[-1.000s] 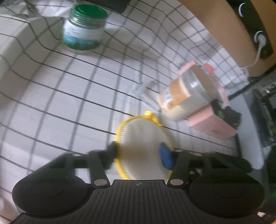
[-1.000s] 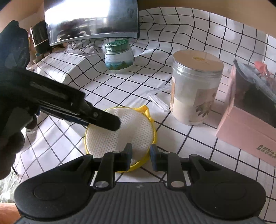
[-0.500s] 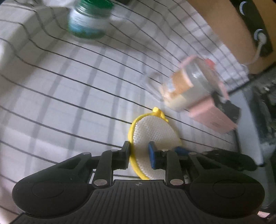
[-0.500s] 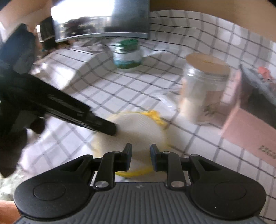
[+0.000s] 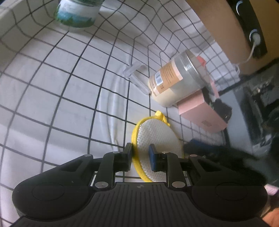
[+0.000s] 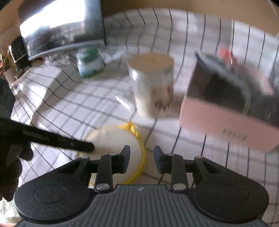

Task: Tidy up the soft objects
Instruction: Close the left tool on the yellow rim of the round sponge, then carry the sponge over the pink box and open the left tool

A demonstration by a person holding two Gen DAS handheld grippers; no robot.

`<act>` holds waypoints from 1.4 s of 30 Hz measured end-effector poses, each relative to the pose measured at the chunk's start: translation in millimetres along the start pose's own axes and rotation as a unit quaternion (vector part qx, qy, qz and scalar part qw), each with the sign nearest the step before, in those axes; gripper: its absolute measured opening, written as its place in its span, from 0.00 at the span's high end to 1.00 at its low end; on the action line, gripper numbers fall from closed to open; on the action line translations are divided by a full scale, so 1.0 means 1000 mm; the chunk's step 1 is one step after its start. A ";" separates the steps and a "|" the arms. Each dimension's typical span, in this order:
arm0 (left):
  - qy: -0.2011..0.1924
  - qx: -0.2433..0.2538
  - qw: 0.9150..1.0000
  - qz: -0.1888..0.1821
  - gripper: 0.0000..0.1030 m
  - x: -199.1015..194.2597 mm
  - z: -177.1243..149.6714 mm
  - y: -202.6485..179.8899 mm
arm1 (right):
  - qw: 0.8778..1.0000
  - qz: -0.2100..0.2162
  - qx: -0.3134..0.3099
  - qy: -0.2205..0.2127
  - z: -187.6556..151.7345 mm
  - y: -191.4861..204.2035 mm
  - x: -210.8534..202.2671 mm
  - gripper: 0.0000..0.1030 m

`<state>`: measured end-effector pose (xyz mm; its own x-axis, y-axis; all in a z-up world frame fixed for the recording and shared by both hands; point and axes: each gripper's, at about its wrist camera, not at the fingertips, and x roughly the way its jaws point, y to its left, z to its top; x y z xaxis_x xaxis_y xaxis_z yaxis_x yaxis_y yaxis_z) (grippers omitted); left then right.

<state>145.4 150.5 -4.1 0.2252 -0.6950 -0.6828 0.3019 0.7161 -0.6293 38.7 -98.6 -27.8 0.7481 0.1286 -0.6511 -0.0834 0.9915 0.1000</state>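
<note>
A round white mesh sponge pad with a yellow rim [image 5: 157, 139] is clamped on edge between the fingers of my left gripper [image 5: 140, 155], lifted off the checked cloth. It also shows in the right wrist view [image 6: 115, 139], with the left gripper's finger [image 6: 69, 143] on it. My right gripper [image 6: 142, 157] is open and empty, its left finger over the pad's near edge. The right gripper appears blurred at the right of the left wrist view [image 5: 209, 152].
A clear jar with pale contents [image 5: 174, 82] [image 6: 152, 83] and an open pink box [image 5: 202, 113] [image 6: 226, 108] stand behind the pad. A green-lidded jar [image 5: 76, 14] [image 6: 89, 62] and a monitor [image 6: 61, 29] are farther back. A small clear plastic piece [image 5: 136, 76] lies on the cloth.
My left gripper closed on the pad and raised it on edge. My right gripper's fingers opened wider and it shifted right, toward the pink box.
</note>
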 end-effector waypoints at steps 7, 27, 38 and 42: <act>-0.002 -0.012 0.999 -0.034 0.68 0.003 0.000 0.000 | 0.998 0.008 -0.059 -0.015 -0.025 0.010 0.005 0.72; 0.018 0.002 0.999 -0.032 0.81 0.027 0.002 -0.032 | 0.995 0.093 -0.033 -0.028 -0.032 -0.033 0.006 0.71; -0.122 0.068 0.985 0.097 0.83 -0.059 0.018 -0.018 | 0.993 0.072 -0.097 0.012 0.047 0.042 0.005 0.71; -0.176 0.080 0.971 0.143 0.83 -0.089 0.027 0.000 | 0.991 0.078 -0.082 0.077 0.133 0.069 0.010 0.71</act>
<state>150.6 210.5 66.2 0.6145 -0.4677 -0.6353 0.3134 0.8838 -0.3474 128.1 -31.9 72.6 0.6091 0.2695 -0.7459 -0.3053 0.9477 0.0931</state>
